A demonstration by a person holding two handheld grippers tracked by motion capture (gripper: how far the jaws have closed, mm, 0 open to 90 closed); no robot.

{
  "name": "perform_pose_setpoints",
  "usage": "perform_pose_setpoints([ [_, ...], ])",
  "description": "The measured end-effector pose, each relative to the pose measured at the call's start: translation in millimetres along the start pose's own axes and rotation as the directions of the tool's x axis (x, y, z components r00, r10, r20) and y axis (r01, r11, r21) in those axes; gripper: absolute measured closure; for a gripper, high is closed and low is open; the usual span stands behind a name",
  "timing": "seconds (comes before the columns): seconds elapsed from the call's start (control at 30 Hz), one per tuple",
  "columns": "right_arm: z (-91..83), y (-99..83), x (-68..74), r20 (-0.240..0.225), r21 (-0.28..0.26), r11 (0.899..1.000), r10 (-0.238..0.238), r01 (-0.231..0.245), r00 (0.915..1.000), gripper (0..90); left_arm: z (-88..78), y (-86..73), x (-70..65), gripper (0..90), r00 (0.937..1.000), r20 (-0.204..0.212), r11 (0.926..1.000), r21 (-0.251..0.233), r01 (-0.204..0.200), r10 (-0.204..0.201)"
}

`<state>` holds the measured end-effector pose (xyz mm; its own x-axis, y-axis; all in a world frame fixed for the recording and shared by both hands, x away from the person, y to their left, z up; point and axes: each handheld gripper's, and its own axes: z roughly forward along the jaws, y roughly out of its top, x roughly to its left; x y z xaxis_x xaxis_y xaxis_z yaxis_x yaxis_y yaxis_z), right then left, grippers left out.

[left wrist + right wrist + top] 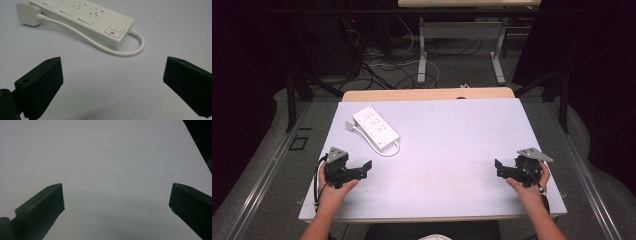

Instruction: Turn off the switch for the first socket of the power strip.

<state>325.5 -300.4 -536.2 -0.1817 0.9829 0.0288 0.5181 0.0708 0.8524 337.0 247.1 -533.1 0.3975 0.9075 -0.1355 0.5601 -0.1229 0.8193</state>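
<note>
Dark room from where I'm sitting, cables all over the floor (377, 70) behind, and a pale grey table (452, 140) taking up the middle; the only thing lying on it is a white power strip (375, 127), up toward the far left corner, sitting at an angle with its cord (388, 151) looping round the near end and running back along its side to the plug (350, 124). In the left gripper view I can see the strip's switch (115, 29) with a small red mark. My left gripper (362, 167) is near the table's left edge, just this side of the strip, not touching it; jaws spread wide with nothing between them. Right gripper (501, 167) is over by the right edge, well apart from the strip; also wide open and empty, bare tabletop ahead of it.
</note>
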Motion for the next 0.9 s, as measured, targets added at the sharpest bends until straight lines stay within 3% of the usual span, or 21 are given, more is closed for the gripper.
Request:
perform_pose_setpoints([
  [0.27, 3.5, -1.7, 5.2, -0.019, 0.017, 1.000, -0.022, 0.022, 0.9996, 0.0, -0.5, 0.1, -6.2, 2.5, 0.9994, 0.033, 1.0000, 0.005, -0.005, 0.005],
  [0.5, 5.9, -0.9, 7.8, -0.026, 0.021, 0.999, -0.029, 0.030, 0.9992, 0.0, -2.3, -1.4, -11.6, 3.1, 0.9985, 0.051, 0.9996, 0.018, 0.021, -0.022],
  [0.63, 6.8, -1.1, 8.1, -0.028, 0.022, 0.999, -0.029, 0.030, 0.9992, 0.0, -2.1, 0.3, -13.3, 14.1, 0.9996, 0.022, 0.9998, 0.011, 0.014, -0.015],
  [0.67, 8.5, -1.7, 8.8, -0.014, 0.001, 1.000, -0.021, 0.021, 0.9997, 0.0, -2.2, 1.4, -13.7, 16.0, 0.9998, 0.018, 0.9999, 0.010, 0.011, -0.011],
  [0.9, 8.0, -2.0, 8.8, -0.031, 0.031, 0.999, -0.025, 0.026, 0.9992, 0.0, -1.6, 10.8, -18.2, 22.8, 0.9998, 0.003, 0.9997, -0.014, 0.019, -0.018],
])
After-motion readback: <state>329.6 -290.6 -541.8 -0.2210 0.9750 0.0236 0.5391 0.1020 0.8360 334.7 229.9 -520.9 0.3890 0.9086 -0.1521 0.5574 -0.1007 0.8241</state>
